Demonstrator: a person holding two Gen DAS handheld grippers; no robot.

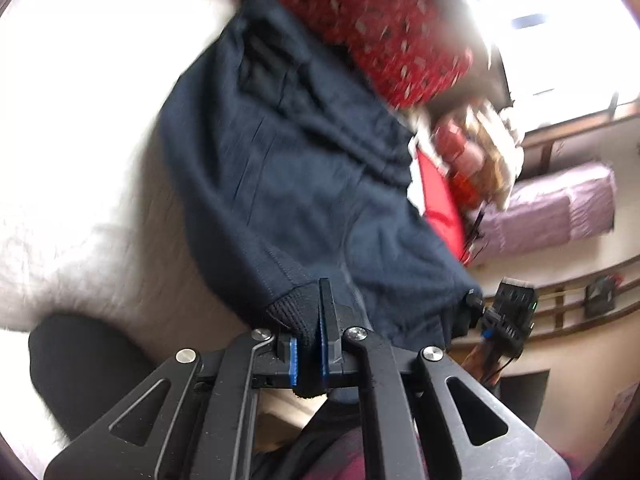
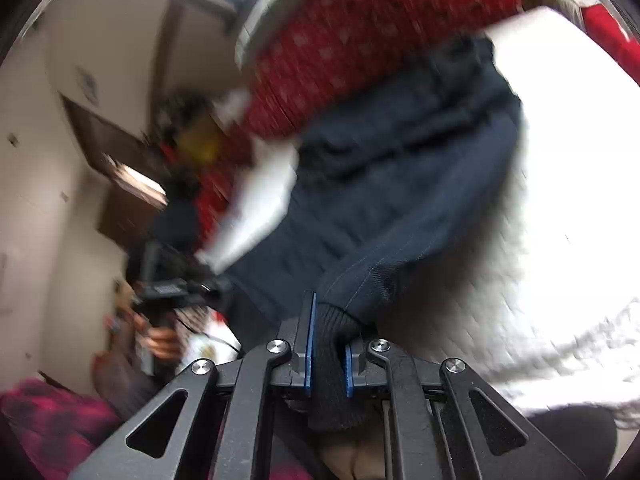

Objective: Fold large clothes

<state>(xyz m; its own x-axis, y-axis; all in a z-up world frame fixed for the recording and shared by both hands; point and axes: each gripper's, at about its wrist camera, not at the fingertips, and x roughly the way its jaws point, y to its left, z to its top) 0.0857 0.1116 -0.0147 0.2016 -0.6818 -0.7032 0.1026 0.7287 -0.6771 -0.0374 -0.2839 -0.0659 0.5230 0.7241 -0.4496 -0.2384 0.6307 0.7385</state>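
A large dark navy sweatshirt [image 1: 288, 168] lies spread on a white quilted bed [image 1: 80, 120]. My left gripper [image 1: 308, 344] is shut on its black ribbed hem at one corner. My right gripper [image 2: 328, 344] is shut on the ribbed hem at the other corner; the sweatshirt [image 2: 392, 184] stretches away from it over the bed [image 2: 580, 200]. The right gripper [image 1: 508, 320] shows at the lower right of the left wrist view, and the left gripper [image 2: 168, 288] with the hand holding it shows at the left of the right wrist view. Both views are motion-blurred.
A red patterned blanket [image 1: 376, 28] lies at the sweatshirt's far end, also in the right wrist view [image 2: 360, 40]. A cluttered heap [image 1: 476, 152] and a second bed with a purple cover [image 1: 560, 208] stand beyond. A red plaid cloth [image 2: 52, 420] is near the lower left.
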